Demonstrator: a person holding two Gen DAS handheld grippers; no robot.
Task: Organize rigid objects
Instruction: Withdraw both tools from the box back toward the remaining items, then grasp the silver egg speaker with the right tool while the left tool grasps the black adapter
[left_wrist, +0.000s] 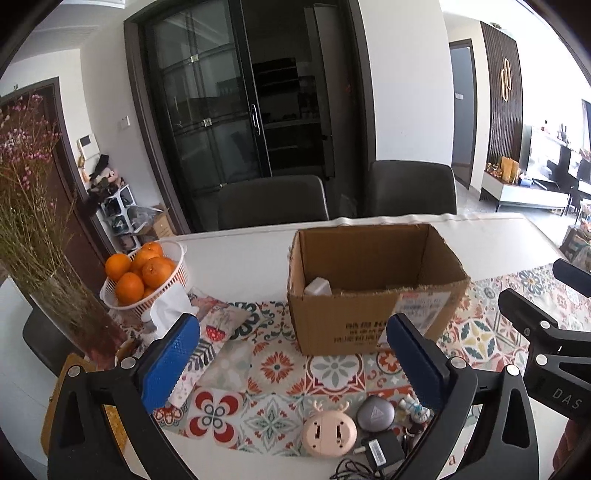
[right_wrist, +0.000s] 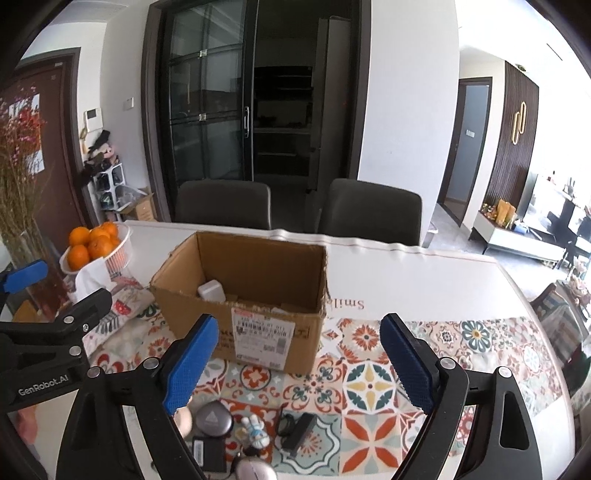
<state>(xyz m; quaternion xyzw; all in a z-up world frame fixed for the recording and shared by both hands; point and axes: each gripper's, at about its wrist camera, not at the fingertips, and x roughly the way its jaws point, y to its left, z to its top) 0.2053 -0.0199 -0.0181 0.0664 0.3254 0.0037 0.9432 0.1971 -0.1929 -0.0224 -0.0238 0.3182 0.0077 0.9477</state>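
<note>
Left gripper (left_wrist: 291, 354): held above the patterned table runner (left_wrist: 273, 369), blue pads wide apart, nothing between them.
Right gripper (right_wrist: 299, 356): likewise spread wide and empty, raised over the runner just beside the left one.
Cardboard box (left_wrist: 369, 284): open-topped, standing on the runner's far edge, ahead of both grippers; shipping label on its near face.
Inside the box: a small white block (right_wrist: 211, 290) against the left wall.
Loose items near the table's front edge: a pink antlered gadget (left_wrist: 328, 432) lying on its face, a grey rounded case (left_wrist: 375, 411) touching it on the right, a small blue-and-white figurine (right_wrist: 255, 430), a black power adapter (left_wrist: 380, 452) with cable, and a black rectangular piece (right_wrist: 299, 432) slightly apart to the right.
Basket of oranges (left_wrist: 147, 273): white, on the table to the left, well apart from the box.
Vase of dried flowers (left_wrist: 70, 306): glass, far left.
Chairs (left_wrist: 273, 201): two dark ones tucked behind the table.
</note>
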